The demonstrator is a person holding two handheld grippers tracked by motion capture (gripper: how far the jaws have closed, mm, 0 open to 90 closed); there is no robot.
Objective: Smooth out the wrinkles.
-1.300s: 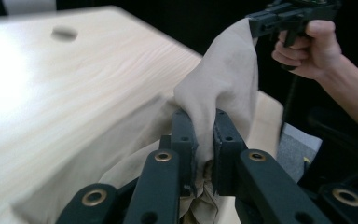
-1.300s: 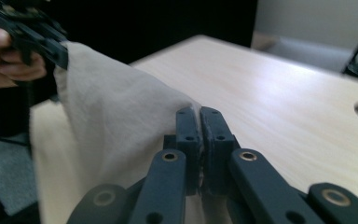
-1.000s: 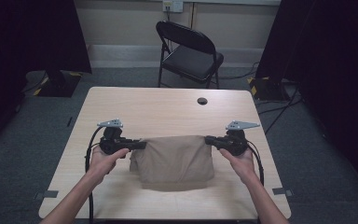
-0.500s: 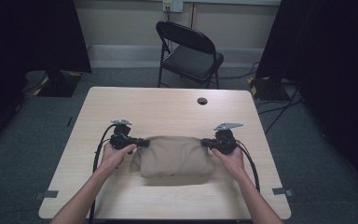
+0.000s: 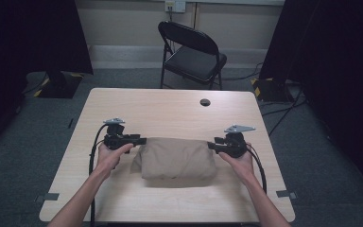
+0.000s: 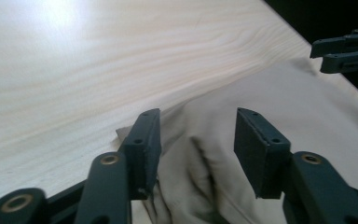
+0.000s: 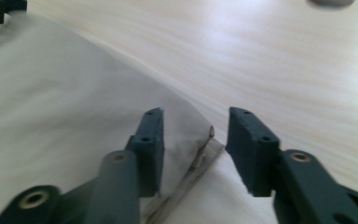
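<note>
My worktop (image 5: pixel 170 113) is pale wood-grain laminate, smooth with a soft sheen. The folded beige cloth (image 5: pixel 177 158) looks matt and creased. My left hand-held gripper (image 6: pixel 198 140) has matt black plastic jaws with ribbed pads.

right gripper (image 7: pixel 195 140): jaws just opened, pads clear of cloth | tan cloth (image 7: pixel 51 107): folded corner lies between the jaws, flat on wooden table (image 7: pixel 284 70) | left gripper (image 7: pixel 0 8): top-left, at cloth's far edge

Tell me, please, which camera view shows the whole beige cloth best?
The high view: there the folded beige cloth lies complete on the table, all its edges visible between both claws. The left gripper view gives only one wrinkled end between open jaws. The right gripper view gives the other end, with a layered corner.
</note>
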